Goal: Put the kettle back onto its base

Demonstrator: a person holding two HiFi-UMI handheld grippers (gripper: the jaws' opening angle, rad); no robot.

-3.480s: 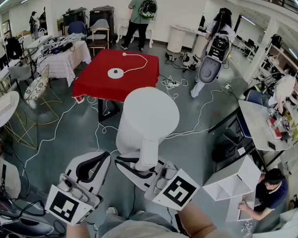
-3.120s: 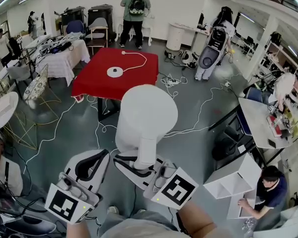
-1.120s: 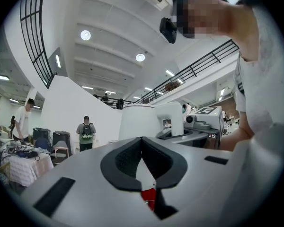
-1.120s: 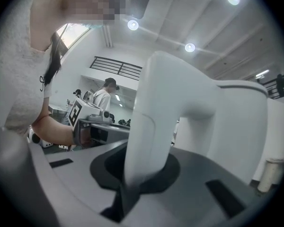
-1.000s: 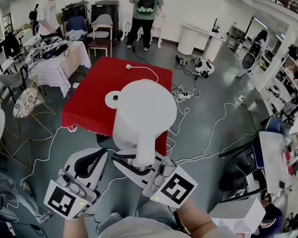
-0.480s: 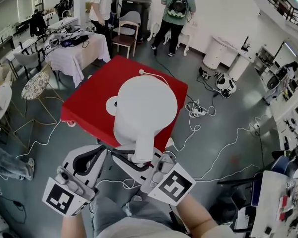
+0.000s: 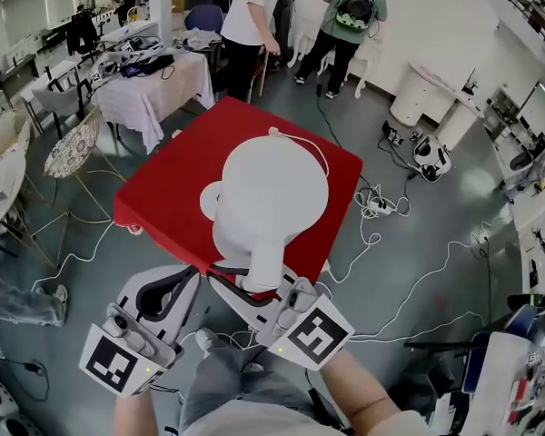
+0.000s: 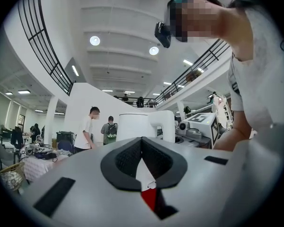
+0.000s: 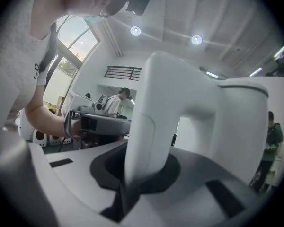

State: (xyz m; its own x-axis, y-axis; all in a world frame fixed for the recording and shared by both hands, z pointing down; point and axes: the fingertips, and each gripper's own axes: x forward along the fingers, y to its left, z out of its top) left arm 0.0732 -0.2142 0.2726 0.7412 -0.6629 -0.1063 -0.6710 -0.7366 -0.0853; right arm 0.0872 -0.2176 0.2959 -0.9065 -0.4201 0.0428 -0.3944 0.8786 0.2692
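A white kettle (image 7: 271,193) hangs in the air over the red table (image 7: 168,189). My right gripper (image 7: 260,289) is shut on its handle (image 9: 154,126), which fills the space between the jaws in the right gripper view. The kettle's round white base (image 7: 208,201) lies on the red cloth, with only its left edge showing from behind the kettle. A white cord (image 7: 306,143) runs from the base across the cloth. My left gripper (image 7: 174,287) hangs to the left of the kettle handle, shut with nothing in it. The kettle (image 8: 135,126) also shows beyond its jaws.
Two people (image 7: 250,16) stand beyond the red table, near a cloth-covered table (image 7: 154,84) with gear on it. White cables (image 7: 391,234) trail over the grey floor at the right. A wire chair (image 7: 73,148) and a round white table (image 7: 0,189) stand at the left.
Both grippers and the kettle have come closer to the red table. The kettle now hangs over the table's near half and hides more of the base.
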